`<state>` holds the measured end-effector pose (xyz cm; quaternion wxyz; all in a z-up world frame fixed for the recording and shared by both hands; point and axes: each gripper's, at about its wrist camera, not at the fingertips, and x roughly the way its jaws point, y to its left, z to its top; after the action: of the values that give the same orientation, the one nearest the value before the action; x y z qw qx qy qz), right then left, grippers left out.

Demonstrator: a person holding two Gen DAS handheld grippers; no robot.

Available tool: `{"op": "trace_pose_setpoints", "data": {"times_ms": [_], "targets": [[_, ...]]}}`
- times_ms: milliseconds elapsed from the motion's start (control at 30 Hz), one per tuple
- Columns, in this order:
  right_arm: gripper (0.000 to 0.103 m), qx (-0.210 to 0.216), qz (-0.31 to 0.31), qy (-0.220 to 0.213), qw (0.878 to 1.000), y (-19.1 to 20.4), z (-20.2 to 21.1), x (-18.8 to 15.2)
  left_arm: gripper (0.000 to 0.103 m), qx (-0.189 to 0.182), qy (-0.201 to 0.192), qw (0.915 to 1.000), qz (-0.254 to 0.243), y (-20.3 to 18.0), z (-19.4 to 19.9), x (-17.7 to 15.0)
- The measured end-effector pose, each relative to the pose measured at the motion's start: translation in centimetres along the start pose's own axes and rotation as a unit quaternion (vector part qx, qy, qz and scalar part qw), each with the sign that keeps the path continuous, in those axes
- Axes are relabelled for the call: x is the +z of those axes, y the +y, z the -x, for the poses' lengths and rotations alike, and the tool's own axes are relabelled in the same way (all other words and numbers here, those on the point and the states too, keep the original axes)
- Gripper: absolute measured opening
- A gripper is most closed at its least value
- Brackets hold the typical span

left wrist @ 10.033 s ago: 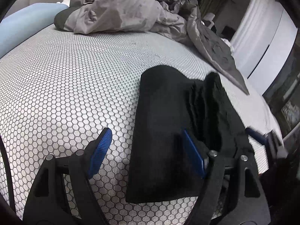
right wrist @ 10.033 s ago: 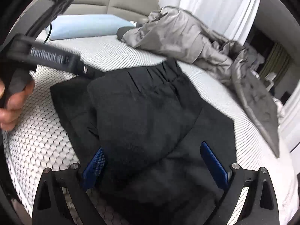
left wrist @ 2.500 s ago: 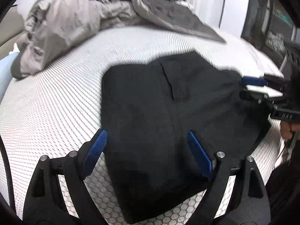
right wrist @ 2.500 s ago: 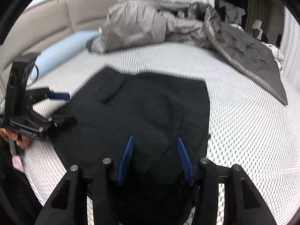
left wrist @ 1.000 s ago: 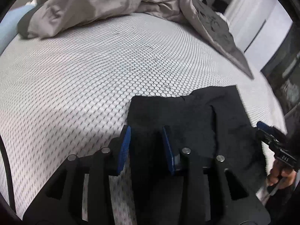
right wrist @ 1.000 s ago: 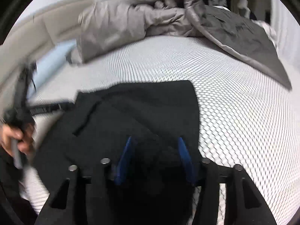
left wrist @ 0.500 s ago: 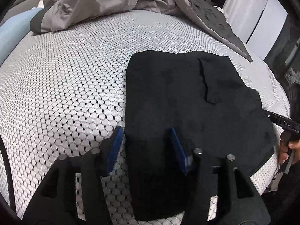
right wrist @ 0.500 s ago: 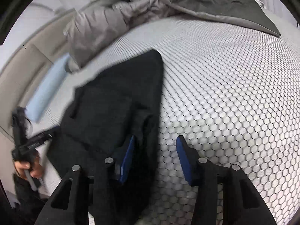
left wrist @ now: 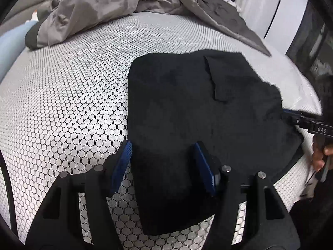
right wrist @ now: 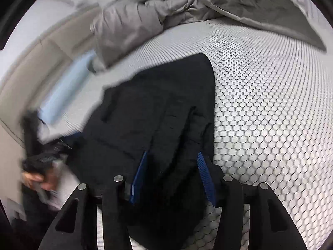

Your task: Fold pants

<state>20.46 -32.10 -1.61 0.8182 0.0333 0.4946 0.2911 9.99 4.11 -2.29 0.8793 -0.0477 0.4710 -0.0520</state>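
Left wrist view, from nine o'clock across: a pale blue pillow (left wrist: 9, 48) and a crumpled grey duvet (left wrist: 108, 4) lie on the white honeycomb-patterned bed (left wrist: 62, 95). The folded black fabric pants (left wrist: 187, 104) lie flat at centre. The left gripper (left wrist: 162, 164) stands about half open at six o'clock, straddling the pants' near edge (pads not pressing). At three o'clock the right gripper (left wrist: 290, 114) reaches the pants' far edge. Right wrist view: the right gripper (right wrist: 170, 177) has cloth between its opening jaws; whether the pads press, I cannot tell.
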Motion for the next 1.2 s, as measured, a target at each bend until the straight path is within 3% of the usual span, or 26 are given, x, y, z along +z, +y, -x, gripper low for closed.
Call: {"op": "trace_pose_setpoints", "data": {"times_ms": [100, 167, 233, 367, 533, 567, 600, 633, 667, 800, 1000, 1067, 1200], "targets": [[0.042, -0.015, 0.037, 0.004, 0.999, 0.6, 0.5, -0.5, 0.062, -0.004, 0.002, 1.0, -0.006, 0.2, 0.5, -0.4], [0.042, -0.018, 0.043, 0.006, 0.999, 0.4, 1.0, -0.8, 0.066, -0.008, 0.006, 0.9999, -0.008, 0.5, 0.9, -0.9], [0.047, -0.008, 0.032, 0.001, 0.999, -0.1, 1.4, -0.9, 0.067, -0.02, 0.008, 0.9998, 0.001, 1.0, 1.5, -1.1], [0.074, 0.033, -0.028, -0.023, 0.999, -2.3, 3.0, -0.8, 0.066, -0.041, 0.006, 0.998, 0.048, 3.6, 1.6, -0.7], [0.077, 0.059, -0.099, -0.007, 0.993, -4.3, 1.3, 0.2, 0.066, -0.052, 0.01, 0.9923, 0.112, 5.6, -0.2, -0.3], [0.076, 0.055, -0.107, 0.0, 0.993, -4.5, 0.6, 0.2, 0.065, -0.058, 0.007, 0.9909, 0.121, 5.8, -0.5, -0.2], [0.07, 0.053, -0.111, 0.0, 0.992, -4.2, 0.0, 0.4, 0.054, -0.067, 0.005, 0.9897, 0.126, 5.8, -0.6, -0.1], [0.063, 0.054, -0.111, -0.004, 0.992, -3.8, -0.5, 0.4, 0.047, -0.081, 0.006, 0.9889, 0.124, 5.5, -0.7, 0.1], [0.049, 0.062, -0.106, -0.007, 0.992, -3.5, -0.8, 0.8, 0.043, -0.083, 0.007, 0.9892, 0.12, 5.3, -0.8, 0.4], [0.04, 0.031, -0.083, -0.019, 0.996, -2.2, -1.2, 2.4, 0.042, -0.072, -0.006, 0.9899, 0.122, 5.3, -1.1, 2.0], [0.039, -0.023, -0.086, -0.053, 0.995, -1.6, -3.2, 5.8, 0.042, -0.043, -0.018, 0.9892, 0.139, 6.0, -3.2, 4.8], [0.044, -0.037, -0.077, -0.05, 0.995, -1.6, -3.4, 5.9, 0.043, -0.033, -0.019, 0.9906, 0.131, 5.7, -3.2, 5.1], [0.068, -0.062, -0.049, -0.035, 0.996, -0.5, -2.6, 5.7, 0.052, -0.02, -0.029, 0.9926, 0.116, 4.9, -2.3, 5.6]]}}
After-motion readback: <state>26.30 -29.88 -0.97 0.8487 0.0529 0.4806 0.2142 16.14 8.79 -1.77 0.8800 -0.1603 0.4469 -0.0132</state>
